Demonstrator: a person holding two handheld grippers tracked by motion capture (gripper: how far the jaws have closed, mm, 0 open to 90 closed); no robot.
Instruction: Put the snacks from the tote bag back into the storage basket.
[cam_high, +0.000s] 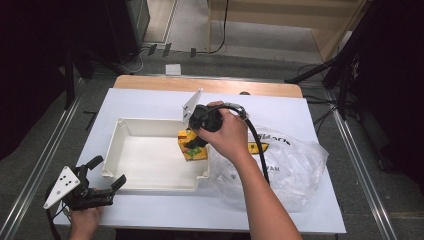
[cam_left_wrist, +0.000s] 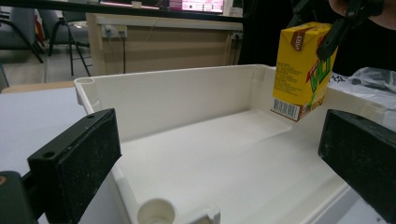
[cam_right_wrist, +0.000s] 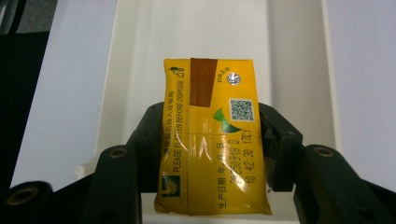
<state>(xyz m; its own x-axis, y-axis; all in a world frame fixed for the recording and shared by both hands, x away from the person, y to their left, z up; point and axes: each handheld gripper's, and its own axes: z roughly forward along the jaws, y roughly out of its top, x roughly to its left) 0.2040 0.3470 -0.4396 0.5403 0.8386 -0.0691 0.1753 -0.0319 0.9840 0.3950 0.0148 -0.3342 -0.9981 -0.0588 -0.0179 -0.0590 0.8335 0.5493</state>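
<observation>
While held, carton (cam_high: 192, 146) over tray (cam_high: 118, 131)

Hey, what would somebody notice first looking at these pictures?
The yellow drink carton, clamped in the right gripper and hanging above the right end of the white tray. Next, the clear plastic bag right of the tray, and the left gripper, open at the tray's near left corner.

A crumpled clear plastic bag (cam_high: 292, 167) is seen on the white counter (cam_high: 150, 102), just right of the closed jaws; a second yellow carton (cam_high: 257, 147) lies inside it. Grey floor (cam_high: 250, 62) and a wooden cabinet (cam_high: 285, 20) are noted beyond the counter's far edge.
</observation>
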